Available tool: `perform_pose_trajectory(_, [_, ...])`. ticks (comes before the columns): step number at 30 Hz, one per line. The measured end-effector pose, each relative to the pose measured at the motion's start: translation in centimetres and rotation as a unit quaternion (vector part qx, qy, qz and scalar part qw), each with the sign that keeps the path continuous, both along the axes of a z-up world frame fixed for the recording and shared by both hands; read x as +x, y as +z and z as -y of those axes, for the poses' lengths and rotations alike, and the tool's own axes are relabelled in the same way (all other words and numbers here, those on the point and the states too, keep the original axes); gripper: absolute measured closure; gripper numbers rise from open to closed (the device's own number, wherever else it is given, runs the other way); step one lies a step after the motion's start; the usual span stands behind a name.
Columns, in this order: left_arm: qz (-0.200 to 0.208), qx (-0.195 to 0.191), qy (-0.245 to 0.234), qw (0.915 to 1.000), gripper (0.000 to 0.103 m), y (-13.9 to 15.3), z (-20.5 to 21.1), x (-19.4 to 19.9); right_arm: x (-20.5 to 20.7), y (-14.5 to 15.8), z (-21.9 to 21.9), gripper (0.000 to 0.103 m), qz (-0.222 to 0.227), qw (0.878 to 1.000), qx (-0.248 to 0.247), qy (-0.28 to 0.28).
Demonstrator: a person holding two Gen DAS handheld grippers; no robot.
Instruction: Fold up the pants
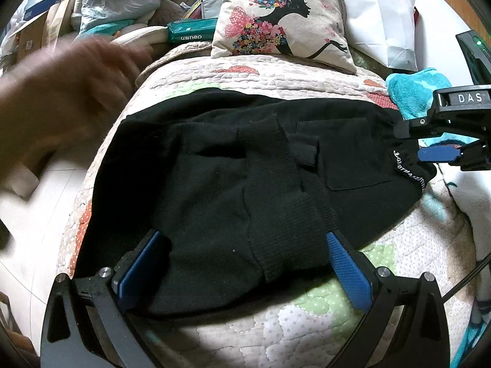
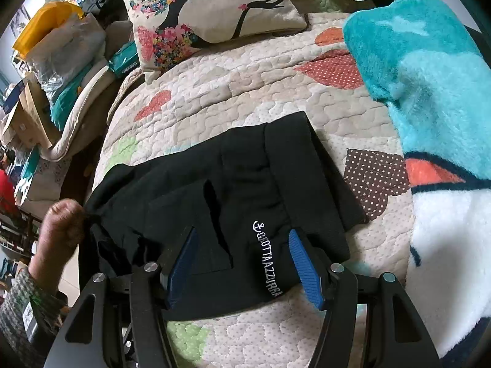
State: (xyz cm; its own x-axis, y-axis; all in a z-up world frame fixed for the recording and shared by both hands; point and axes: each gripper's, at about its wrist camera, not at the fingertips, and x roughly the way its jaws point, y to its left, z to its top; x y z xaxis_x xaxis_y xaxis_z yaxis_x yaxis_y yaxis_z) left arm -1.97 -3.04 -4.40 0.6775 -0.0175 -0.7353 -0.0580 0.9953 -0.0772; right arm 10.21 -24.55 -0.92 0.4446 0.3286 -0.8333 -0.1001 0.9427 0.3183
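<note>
Two pairs of tongs are hanging open over the black pants (image 1: 233, 165), which are lying bunched on the quilted bed (image 2: 245, 98). Left tongs (image 1: 245, 263) are straddling a ribbed cuff; right tongs (image 2: 242, 263) are straddling the lettered waistband, pads not visibly pressing. Both should be pinching through all layers before lifting evenly. A blurred hand (image 1: 61, 98) is crossing at the left; the teal blanket (image 2: 429, 76) and pillow (image 1: 282, 15) are crowding the far side.

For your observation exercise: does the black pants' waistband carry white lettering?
Yes: white embroidered lettering runs along the waistband of the black pants, in the right wrist view.
</note>
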Motion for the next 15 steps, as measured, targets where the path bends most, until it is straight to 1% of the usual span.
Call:
perform_pose_trajectory(7, [0.0,0.0,0.0,1.0,0.0,0.0,0.0,0.0,-0.2,0.6,0.5,0.036,0.006,1.0,0.013,-0.009])
perform_pose_trajectory(10, [0.0,0.0,0.001,1.0,0.0,0.0,0.0,0.0,-0.5,0.9,0.3,0.036,0.009,1.0,0.015,-0.003])
perform_pose_trajectory(15, [0.0,0.001,0.001,1.0,0.0,0.0,0.1,0.0,-0.8,1.6,-0.1,0.036,0.026,1.0,0.007,0.004])
